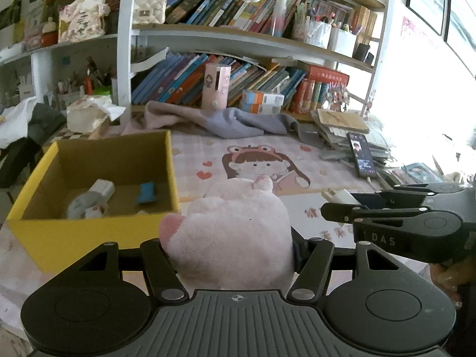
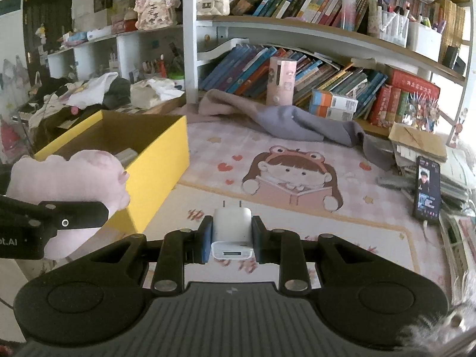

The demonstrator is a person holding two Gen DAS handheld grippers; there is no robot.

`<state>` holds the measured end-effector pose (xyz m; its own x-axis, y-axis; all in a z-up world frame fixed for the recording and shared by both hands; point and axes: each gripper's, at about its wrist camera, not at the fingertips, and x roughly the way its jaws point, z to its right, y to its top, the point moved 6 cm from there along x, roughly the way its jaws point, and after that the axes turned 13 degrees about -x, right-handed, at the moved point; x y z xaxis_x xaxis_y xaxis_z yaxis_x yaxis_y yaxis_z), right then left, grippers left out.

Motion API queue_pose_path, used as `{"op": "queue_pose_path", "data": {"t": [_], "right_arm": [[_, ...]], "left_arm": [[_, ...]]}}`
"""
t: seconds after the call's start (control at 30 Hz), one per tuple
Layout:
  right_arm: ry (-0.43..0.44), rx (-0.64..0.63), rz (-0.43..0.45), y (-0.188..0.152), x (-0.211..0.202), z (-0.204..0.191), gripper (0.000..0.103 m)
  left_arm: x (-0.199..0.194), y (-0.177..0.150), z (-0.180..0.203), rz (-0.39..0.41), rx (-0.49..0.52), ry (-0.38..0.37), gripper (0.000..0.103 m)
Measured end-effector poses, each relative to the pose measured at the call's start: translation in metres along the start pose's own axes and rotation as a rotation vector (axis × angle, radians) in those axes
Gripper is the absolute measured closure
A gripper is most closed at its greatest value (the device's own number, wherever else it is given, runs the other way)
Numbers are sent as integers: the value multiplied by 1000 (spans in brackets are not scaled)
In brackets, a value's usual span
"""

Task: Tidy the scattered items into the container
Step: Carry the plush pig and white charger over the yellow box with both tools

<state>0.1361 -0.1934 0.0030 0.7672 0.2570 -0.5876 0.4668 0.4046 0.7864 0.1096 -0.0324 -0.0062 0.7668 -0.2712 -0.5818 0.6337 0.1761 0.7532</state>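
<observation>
The left gripper (image 1: 229, 247) clamps a pink plush toy (image 1: 235, 232) just beside the yellow box (image 1: 95, 232); the right gripper (image 2: 230, 238) pinches a white charger (image 2: 231, 232) above the mat (image 2: 342, 226), with nothing between them and the box.

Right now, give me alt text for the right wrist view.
The right tool grips a white charger, prongs pointing forward, above a pink cartoon mat. At left, the left tool holds a pink plush beside an open yellow box; bookshelves stand behind.
</observation>
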Motion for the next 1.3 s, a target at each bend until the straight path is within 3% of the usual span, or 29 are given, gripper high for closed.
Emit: {"op": "queue_pose_path", "data": {"t": [0.33, 0.7, 1.1, 1.3], "right_arm": [[19, -7, -3, -7, -23, -66, 78], [61, -72, 17, 8, -34, -120, 78], [174, -184, 46, 37, -16, -168, 78], [206, -223, 87, 58, 4, -177, 78]], "left_arm": [[-45, -26, -41, -9, -23, 17, 40], [-81, -34, -79, 32, -77, 46, 40], [-99, -31, -126, 67, -170, 145, 40], [-96, -13, -143, 108, -171, 192, 40]]}}
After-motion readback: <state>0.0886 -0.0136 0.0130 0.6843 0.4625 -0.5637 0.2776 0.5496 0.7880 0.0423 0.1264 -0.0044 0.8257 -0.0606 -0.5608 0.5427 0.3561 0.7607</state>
